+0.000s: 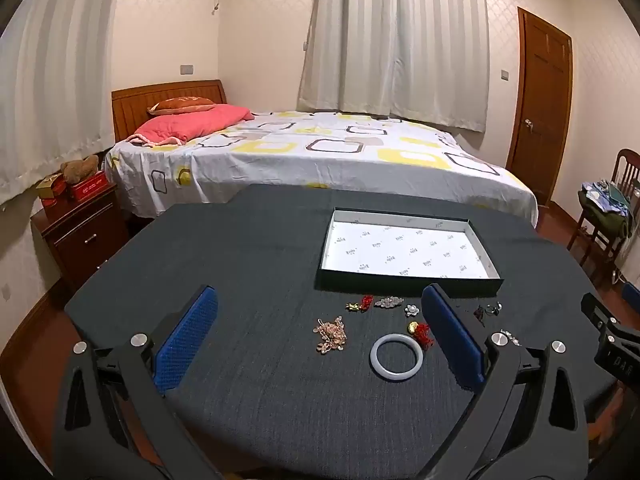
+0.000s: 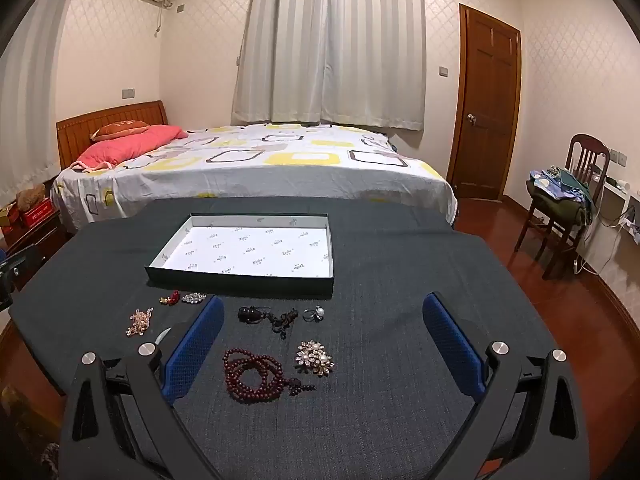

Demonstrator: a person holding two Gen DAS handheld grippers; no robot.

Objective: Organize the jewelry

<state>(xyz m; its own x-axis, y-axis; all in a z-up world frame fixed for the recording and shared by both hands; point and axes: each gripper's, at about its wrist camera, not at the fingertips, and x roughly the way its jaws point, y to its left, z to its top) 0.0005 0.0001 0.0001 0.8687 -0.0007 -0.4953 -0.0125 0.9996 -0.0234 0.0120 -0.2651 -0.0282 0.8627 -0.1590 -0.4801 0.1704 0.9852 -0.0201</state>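
A shallow dark box (image 1: 404, 284) (image 2: 240, 282) with a white printed lining sits empty on the dark table cloth. In front of it lies scattered jewelry: a pale jade bangle (image 1: 396, 356), a pink crystal chain (image 1: 331, 333) (image 2: 139, 321), a red-and-gold charm (image 1: 421, 332), a pearl flower brooch (image 1: 411, 310). The right wrist view adds dark red prayer beads (image 2: 256, 376), a gold pearl brooch (image 2: 315, 358), a pearl ring (image 2: 313, 314) and a dark wooden pendant (image 2: 266, 318). My left gripper (image 1: 320, 340) hovers open above the bangle. Open too, my right gripper (image 2: 323, 340) hangs over the beads and the gold brooch.
Behind the table stands a bed (image 1: 304, 156) with a patterned sheet and a pink pillow. A wooden nightstand (image 1: 84, 232) is at the left, a wooden door (image 2: 486, 100) and a chair (image 2: 568, 200) piled with clothes at the right.
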